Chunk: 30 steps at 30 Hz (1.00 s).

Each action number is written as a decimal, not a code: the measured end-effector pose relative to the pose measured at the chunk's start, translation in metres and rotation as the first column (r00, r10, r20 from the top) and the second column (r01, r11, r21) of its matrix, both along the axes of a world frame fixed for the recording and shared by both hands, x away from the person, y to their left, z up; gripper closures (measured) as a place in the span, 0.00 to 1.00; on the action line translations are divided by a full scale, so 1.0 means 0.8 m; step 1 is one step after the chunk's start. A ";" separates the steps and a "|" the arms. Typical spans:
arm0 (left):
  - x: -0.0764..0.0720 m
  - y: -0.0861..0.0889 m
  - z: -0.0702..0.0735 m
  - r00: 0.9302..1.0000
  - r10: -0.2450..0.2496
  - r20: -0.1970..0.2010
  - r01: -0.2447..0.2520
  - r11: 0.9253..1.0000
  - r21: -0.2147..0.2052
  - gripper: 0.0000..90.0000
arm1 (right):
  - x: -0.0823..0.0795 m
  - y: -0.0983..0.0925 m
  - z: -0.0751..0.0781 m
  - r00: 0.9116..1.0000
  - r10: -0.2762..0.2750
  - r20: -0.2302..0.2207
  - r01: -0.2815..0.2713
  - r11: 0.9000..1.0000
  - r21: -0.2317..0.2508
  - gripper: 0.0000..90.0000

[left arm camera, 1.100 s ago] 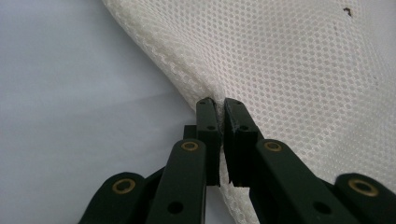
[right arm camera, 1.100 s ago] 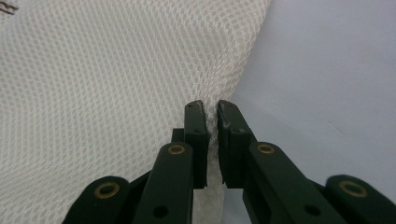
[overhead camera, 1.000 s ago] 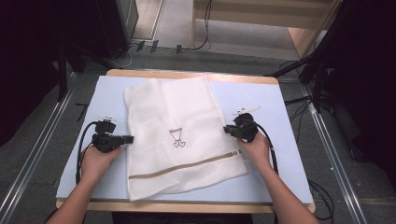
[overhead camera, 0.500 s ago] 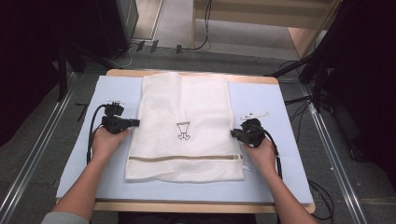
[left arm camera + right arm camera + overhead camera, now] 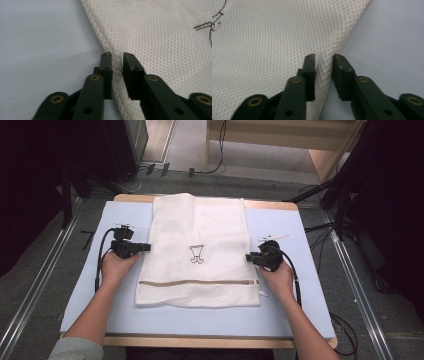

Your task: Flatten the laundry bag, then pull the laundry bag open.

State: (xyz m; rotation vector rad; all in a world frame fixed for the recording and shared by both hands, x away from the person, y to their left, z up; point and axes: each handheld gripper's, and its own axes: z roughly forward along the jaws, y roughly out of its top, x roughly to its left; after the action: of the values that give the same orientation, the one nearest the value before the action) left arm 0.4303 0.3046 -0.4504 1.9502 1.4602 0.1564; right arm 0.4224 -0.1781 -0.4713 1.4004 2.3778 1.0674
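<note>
**Mesh bag laid flat, grips letting go**

The white mesh bag (image 5: 198, 255) now lies smoothed and squared on the blue worktop (image 5: 295, 227), no longer skewed and lifted. The left hand-held gripper (image 5: 117, 56) and the right hand-held gripper (image 5: 323, 57) have just been opening; each side edge sits loose between the jaws, released. Spreading looks done.

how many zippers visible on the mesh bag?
1. On the white mesh bag, a single tan zipper runs straight across near the edge closest to the person, between the left gripper and right gripper. The underside is hidden, so more may exist.
</note>
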 end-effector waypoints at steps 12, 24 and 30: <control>-0.024 -0.001 0.021 0.998 -0.062 0.021 0.063 0.998 -0.020 0.49 | -0.020 -0.012 0.017 1.000 0.016 0.018 -0.017 0.999 0.040 0.72; -0.044 -0.016 0.045 0.989 -0.124 0.077 0.125 0.992 -0.021 0.41 | -0.051 -0.018 0.028 0.996 0.074 0.044 -0.076 0.996 0.038 0.71; -0.054 -0.027 0.051 0.985 -0.150 0.081 0.152 0.988 -0.030 0.39 | -0.064 -0.016 0.028 0.995 0.097 0.038 -0.098 0.995 0.032 0.72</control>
State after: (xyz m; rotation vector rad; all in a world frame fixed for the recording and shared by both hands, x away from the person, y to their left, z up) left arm 0.3869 0.2831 -0.4097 1.9941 1.2514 0.1359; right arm 0.3708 -0.1909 -0.4486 1.2750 2.4354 1.1531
